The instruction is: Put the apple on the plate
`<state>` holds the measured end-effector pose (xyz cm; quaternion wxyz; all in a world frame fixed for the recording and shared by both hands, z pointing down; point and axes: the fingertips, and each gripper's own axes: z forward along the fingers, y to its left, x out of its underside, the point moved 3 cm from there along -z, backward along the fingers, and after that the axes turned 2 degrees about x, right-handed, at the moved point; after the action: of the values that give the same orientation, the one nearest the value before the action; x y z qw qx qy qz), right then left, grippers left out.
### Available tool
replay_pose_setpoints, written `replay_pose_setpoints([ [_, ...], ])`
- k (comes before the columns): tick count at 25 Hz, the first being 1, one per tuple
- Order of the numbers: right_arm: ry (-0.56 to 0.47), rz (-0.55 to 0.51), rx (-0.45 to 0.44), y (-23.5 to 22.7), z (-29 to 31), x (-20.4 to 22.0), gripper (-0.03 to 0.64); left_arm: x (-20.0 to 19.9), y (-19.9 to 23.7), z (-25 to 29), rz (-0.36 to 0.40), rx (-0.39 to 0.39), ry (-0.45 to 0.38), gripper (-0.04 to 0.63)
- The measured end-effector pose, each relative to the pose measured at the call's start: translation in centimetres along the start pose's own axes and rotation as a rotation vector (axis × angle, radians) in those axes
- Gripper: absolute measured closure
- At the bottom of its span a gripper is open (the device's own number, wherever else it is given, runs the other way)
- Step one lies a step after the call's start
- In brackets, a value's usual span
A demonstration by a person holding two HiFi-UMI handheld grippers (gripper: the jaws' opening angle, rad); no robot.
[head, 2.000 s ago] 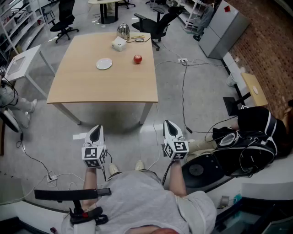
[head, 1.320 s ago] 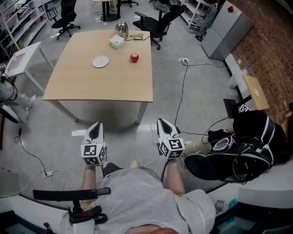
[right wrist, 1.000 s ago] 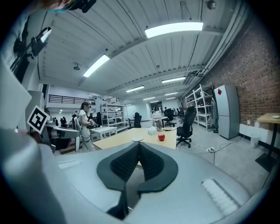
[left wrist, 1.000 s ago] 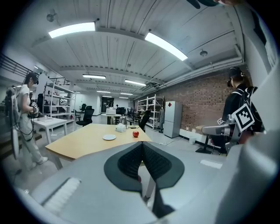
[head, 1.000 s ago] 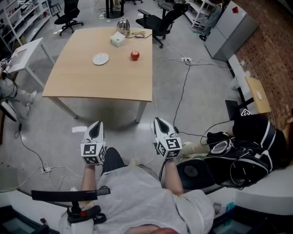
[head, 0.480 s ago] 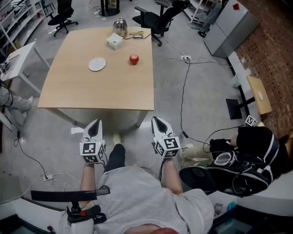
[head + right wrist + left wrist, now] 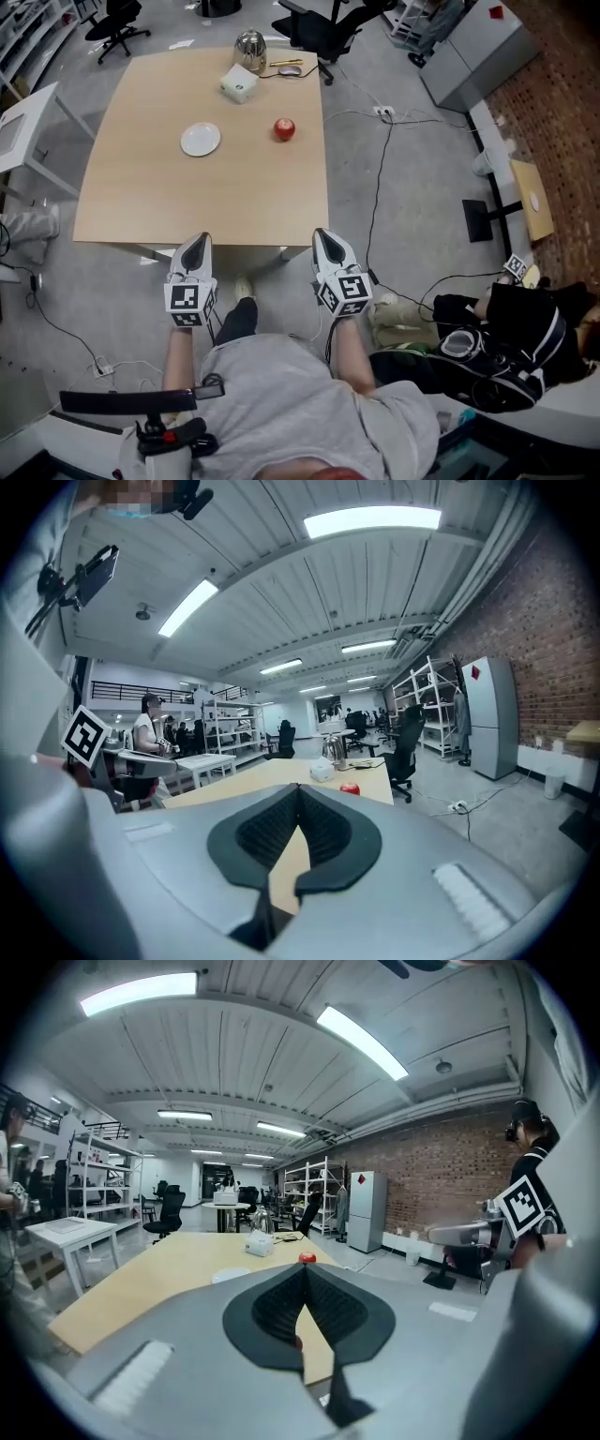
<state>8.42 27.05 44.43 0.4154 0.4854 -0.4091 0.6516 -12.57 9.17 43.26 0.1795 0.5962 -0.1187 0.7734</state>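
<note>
- My left tool (image 7: 197, 242) and right tool (image 7: 324, 236) both have their jaws pressed together and hold nothing, at the near edge of the bench (image 7: 187, 211).
- The apple (image 7: 284, 129) sits far across, right of the plate (image 7: 201, 140), not touching it.
- It looks firm, smooth and round, so I'd grip across its widest middle.

Large open workshop. Grey concrete floor (image 7: 412, 141), with black cables (image 7: 378, 178) trailing across it to the right of a light wood table (image 7: 187, 202). Brick wall (image 7: 562, 75) runs along the right side; a grey cabinet (image 7: 469, 47) stands near it at the far end. Black office chairs (image 7: 314, 23) sit beyond the table's far edge. Small white table (image 7: 23, 127) at left. White metal shelving (image 7: 103, 1176) far left. White panelled ceiling (image 7: 309, 583), long strip lights (image 7: 361, 1040) lit.
</note>
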Motion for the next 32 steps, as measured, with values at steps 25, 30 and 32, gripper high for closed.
replay_pose_setpoints([
  [25,0.035,-0.01,0.069,-2.0,15.5,-1.9,0.609,-0.8,10.6,10.0,-0.023,0.024,0.022,0.575],
  [30,0.076,-0.009,0.064,-3.8,18.5,-1.1,0.609,-0.1,11.0,12.0,-0.033,0.017,0.062,0.575],
  [32,0.09,-0.008,0.055,-4.5,19.9,-0.8,0.609,0.1,11.6,12.9,-0.029,0.0,0.081,0.575],
])
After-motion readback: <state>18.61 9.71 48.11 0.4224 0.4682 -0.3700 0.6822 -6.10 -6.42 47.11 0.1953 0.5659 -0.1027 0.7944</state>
